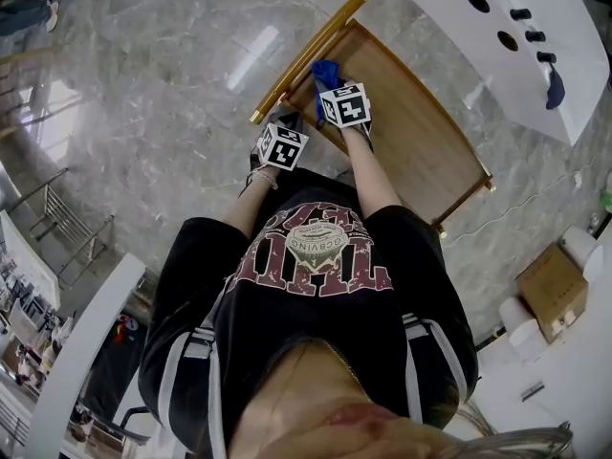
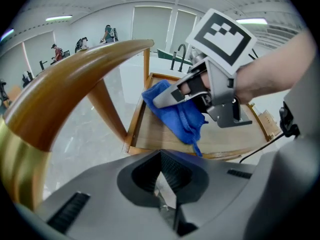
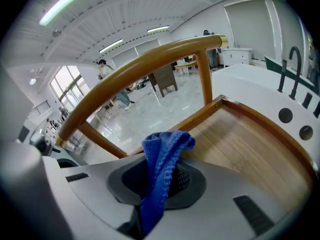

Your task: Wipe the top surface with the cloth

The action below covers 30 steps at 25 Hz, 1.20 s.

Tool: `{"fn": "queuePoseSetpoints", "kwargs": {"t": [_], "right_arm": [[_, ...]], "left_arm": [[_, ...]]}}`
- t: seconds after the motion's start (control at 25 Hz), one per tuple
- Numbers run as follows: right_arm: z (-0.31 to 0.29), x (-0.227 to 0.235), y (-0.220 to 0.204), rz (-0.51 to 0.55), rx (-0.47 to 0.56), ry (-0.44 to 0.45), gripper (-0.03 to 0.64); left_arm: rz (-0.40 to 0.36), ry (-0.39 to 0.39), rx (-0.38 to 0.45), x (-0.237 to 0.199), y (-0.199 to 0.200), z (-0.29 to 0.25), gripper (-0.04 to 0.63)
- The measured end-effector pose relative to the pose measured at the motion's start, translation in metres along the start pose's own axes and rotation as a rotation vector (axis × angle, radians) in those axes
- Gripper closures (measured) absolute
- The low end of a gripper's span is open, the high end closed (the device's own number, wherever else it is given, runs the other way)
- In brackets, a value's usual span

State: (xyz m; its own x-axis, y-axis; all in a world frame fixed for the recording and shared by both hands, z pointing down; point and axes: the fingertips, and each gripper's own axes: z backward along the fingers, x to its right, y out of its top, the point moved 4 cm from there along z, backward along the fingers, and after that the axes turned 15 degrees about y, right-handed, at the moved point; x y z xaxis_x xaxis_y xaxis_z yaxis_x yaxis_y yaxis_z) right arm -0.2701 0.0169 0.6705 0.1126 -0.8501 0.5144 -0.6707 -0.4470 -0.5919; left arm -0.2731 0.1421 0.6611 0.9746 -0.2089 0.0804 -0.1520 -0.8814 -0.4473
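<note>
**Chair.** A wooden chair (image 1: pixel 432 151) stands on a polished stone floor (image 1: pixel 143 84). Its seat (image 3: pixel 250 154) is the top surface to be wiped. In the head view the seat's long axis runs from the backrest rail (image 1: pixel 311 51) at the upper left to the front edge at the lower right. No other item lies on the seat.

**Right gripper.** The right gripper (image 3: pixel 160 176) is positioned over the rear edge of the seat, just inside the backrest rail. Its jaws are clamped on the blue cloth (image 3: pixel 162 151), which bunches above the jaws and trails down between them. In the left gripper view the free end of the cloth hangs down to the wood near the seat's side edge and appears to touch it. Contact is not certain.

**Left gripper.** The left gripper (image 2: pixel 162 179) is beside the chair, outside the seat's side edge and near the gold-capped end of the rail. Its jaw tips meet and nothing is held between them. It points toward the right gripper and the cloth.

**Governing relation.** The right gripper is the nearer one and the only one over the seat. The bare wood extends away from the cloth toward the front edge and the far side rail. The stroke should probably follow the long axis, from rear edge to front edge.
</note>
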Motion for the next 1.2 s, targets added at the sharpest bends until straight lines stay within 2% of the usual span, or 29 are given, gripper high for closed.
{"fn": "queuePoseSetpoints", "kwargs": {"t": [0.16,0.32,0.48,0.68,0.92,1.2], "right_arm": [[0.001,-0.027,0.002,-0.044,0.055,0.113,0.561],[-0.009,-0.044,-0.008,-0.088,0.034,0.159,0.561],[-0.022,-0.047,-0.023,-0.087,-0.023,0.115,0.561],[-0.024,-0.045,-0.024,-0.051,-0.042,0.035,0.561],[-0.017,-0.046,-0.030,0.012,-0.058,0.013,0.561],[-0.009,-0.041,-0.038,-0.024,-0.033,-0.001,0.561]], "left_arm": [[0.092,0.012,0.004,-0.010,0.000,-0.003,0.549],[0.105,0.026,0.001,-0.014,0.000,-0.001,0.549],[0.091,0.014,-0.001,-0.011,0.000,0.001,0.549],[0.074,0.007,0.001,-0.012,0.001,-0.002,0.549],[0.082,0.007,-0.005,-0.010,0.002,-0.002,0.549],[0.081,0.006,-0.013,-0.008,0.006,-0.004,0.549]]}}
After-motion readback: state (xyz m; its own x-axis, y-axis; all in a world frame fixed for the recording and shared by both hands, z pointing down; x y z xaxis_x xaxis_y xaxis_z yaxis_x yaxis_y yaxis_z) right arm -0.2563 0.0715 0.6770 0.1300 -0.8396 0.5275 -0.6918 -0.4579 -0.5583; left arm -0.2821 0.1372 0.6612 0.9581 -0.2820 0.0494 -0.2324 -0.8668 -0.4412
